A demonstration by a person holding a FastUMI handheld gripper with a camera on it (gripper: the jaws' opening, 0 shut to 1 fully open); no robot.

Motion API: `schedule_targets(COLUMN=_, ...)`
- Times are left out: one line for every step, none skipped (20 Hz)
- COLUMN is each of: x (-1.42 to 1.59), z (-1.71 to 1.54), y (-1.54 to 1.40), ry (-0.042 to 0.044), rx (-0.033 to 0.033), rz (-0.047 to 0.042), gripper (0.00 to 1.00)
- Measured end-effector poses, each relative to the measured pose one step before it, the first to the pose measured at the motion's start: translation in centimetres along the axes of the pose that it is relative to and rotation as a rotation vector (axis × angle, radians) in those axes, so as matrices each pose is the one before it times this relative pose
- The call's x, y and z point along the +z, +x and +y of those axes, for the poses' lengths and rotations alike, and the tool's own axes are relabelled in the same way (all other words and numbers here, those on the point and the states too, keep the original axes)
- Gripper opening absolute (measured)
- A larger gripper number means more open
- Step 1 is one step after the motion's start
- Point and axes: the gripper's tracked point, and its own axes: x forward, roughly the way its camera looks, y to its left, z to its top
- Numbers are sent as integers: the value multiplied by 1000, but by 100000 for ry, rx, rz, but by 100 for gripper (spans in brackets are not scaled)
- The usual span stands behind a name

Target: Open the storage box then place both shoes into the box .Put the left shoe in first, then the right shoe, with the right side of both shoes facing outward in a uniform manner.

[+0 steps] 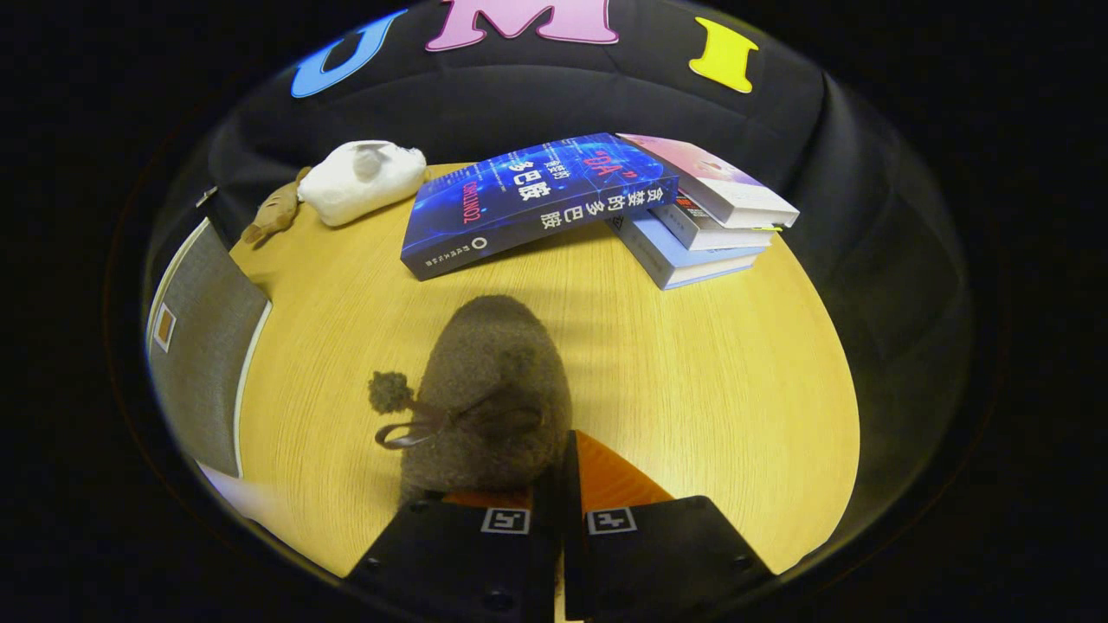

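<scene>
**Slipper held over wooden table**

Pale wooden tabletop (pixel 710 372) carries all items. We note a grey storage box (pixel 203 346) at its left edge, a blue hardback book (pixel 528 203) leaning on stacked books (pixel 701 234), and a fuzzy brown-grey slipper (pixel 489 389) pinched by the nearly closed gripper (pixel 558 497).
</scene>
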Motion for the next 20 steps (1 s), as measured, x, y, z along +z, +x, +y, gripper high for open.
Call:
schedule_targets(x=-95, z=256, y=-341, ry=327, rx=1010, rz=128, gripper=7)
schedule_targets(x=167, z=110, y=-429, ry=463, rx=502, rz=-630, gripper=7)
schedule_targets(x=318, z=72, y=-603, ry=937, rx=-87, rz=-1178, gripper=7)
schedule_targets(x=274, z=114, y=-631, ry=1508, rx=-33, rz=-1077, gripper=7)
schedule_targets(x=361, z=284, y=-717, ry=1819, rx=397, rz=-916, gripper=7)
schedule_targets(x=393, z=420, y=-761, ry=1592, rx=673, rz=-902, gripper=7)
schedule_targets(x=491, z=448, y=-858, ry=824, rx=329, rz=-946, gripper=7)
schedule_targets(x=576, z=471, y=-874, ry=448, rx=108, rz=-1209, gripper=7)
schedule_targets(x=685, z=656, y=-901, ry=312, rx=228, rz=-1313, gripper=7)
schedule_targets(x=719, z=816, y=-909, ry=458, rx=451, rz=-1204, gripper=7)
schedule_targets(x=749, z=992, y=-865, ry=638, rx=607, rz=-958, gripper=7)
schedule_targets(x=672, z=1025, y=-756, ry=979, rx=469, rz=-634, gripper=7)
schedule_targets(x=678, z=1173, y=-750, ry=1136, rx=381, rz=-295, gripper=7)
schedule_targets(x=603, z=1379, y=-660, ry=1098, rx=910, rz=-125, gripper=7)
schedule_targets(x=701, z=1672, y=-573, ry=1133, rx=1842, rz=-564, gripper=7)
schedule_targets(x=643, z=1770, y=-521, ry=729, rx=2220, rz=-791, gripper=7)
schedule_targets(x=597, z=1800, y=-399, ry=340, rx=1858, rz=-922, gripper=7)
schedule_targets(x=582, z=1869, y=-417, ry=196, rx=1686, rz=-780, gripper=7)
schedule_targets(x=527, z=1912, y=-292, ry=127, rx=1724, rz=-628, gripper=7)
schedule_targets(x=551, z=1931, y=-210, ry=272, rx=1943, rz=-748, gripper=7)
